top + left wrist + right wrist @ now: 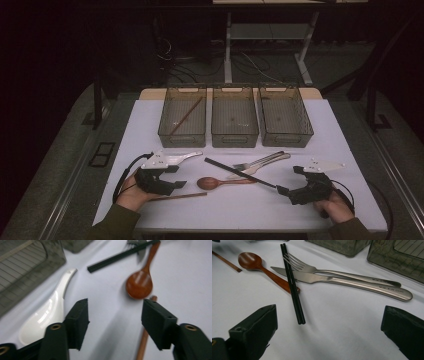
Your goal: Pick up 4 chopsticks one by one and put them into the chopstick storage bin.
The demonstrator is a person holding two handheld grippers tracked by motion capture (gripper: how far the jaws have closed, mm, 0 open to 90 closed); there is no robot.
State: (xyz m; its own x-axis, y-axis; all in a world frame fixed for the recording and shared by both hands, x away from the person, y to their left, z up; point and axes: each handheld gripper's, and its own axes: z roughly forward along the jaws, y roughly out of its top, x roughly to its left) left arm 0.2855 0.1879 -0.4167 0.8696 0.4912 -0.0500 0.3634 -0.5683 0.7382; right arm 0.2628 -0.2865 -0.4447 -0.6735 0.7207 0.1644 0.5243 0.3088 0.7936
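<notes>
Left claw (pixel 115 315): spread, nothing pinched, low over bench (pixel 235 205).
Brown chopstick (pixel 144 340): flat on bench, passing under the claw's right jaw, tip by wooden spoon (pixel 139 283).
Right claw (pixel 329 332): spread, empty, before black chopsticks (pixel 292 285).

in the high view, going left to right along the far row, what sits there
Left bin with a brown chopstick lying in it → middle bin → right bin.
</notes>
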